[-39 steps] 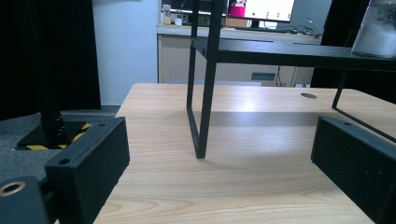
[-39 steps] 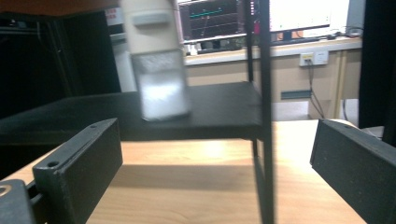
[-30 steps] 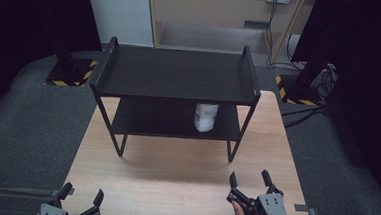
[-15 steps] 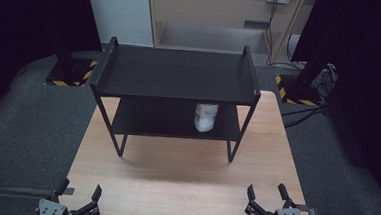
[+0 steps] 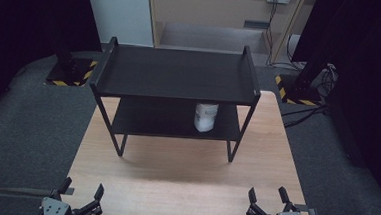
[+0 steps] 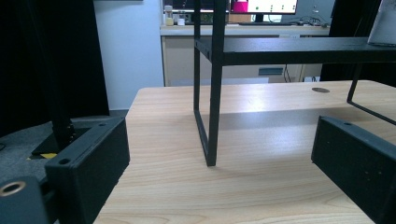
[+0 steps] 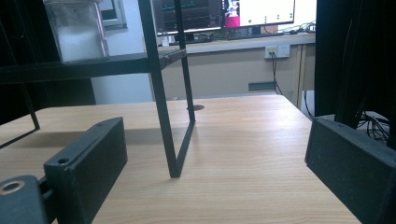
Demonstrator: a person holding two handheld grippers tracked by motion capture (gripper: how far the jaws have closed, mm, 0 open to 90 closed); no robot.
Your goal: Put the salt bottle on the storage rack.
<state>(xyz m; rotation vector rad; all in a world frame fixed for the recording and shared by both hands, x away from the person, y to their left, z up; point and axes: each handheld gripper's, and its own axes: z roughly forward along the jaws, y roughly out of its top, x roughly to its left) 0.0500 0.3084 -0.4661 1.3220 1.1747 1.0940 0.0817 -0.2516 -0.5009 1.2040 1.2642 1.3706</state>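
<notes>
A black two-tier rack [image 5: 175,74] stands on the far half of the wooden table [image 5: 184,177]. A white jar [image 5: 206,117] sits on its lower shelf, right of centre; it also appears in the right gripper view as the jar [image 7: 77,30] at top left. My left gripper [image 5: 82,186] is open at the table's near left edge, with the rack's front leg [image 6: 212,116] ahead of it. My right gripper [image 5: 267,192] is open at the near right edge. Its jaws have just been closing slightly with nothing between them, and a rack leg [image 7: 163,107] stands ahead of it.
Two black stands with yellow-striped bases [image 5: 70,72] [image 5: 300,89] flank the table on the floor, with cables [image 5: 325,75] at the right. A round hole [image 7: 198,107] marks the far side of the tabletop. A counter with monitors [image 7: 233,14] lies behind.
My right gripper has drawn back toward the near edge and shifted right, dropping lower. The left gripper has kept its place. The rack and jar have not moved.
</notes>
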